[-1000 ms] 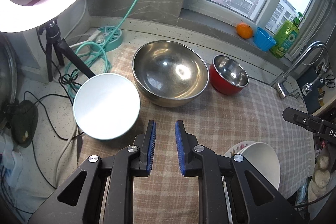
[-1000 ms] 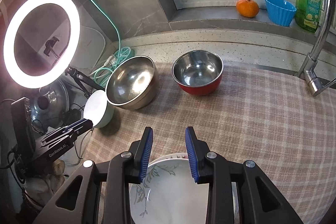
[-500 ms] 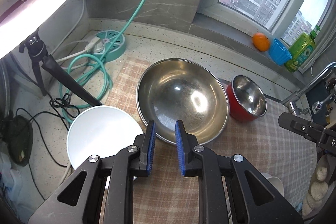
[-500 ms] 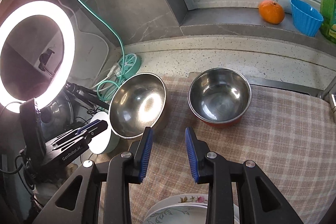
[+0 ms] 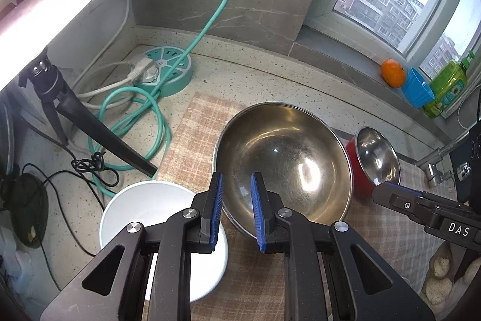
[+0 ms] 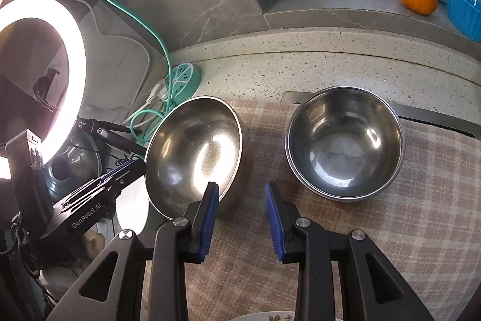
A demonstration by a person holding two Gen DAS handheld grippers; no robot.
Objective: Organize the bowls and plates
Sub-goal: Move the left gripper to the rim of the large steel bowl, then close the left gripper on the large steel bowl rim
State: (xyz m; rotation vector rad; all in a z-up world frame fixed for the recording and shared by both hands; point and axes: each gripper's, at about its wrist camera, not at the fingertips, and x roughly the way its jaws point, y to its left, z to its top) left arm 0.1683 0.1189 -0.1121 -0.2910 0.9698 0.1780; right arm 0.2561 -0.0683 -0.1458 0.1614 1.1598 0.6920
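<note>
I have advanced both empty, part-open grippers, left gripper and right gripper, from the plate toward the large steel bowl, my likely first pick.

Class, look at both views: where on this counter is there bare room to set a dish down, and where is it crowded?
Free: the checked cloth in front of and right of the red bowl, and the speckled counter strip behind both steel bowls. Crowded: the left side, where the white bowl, big steel bowl, tripod leg and teal cable sit close together.
</note>
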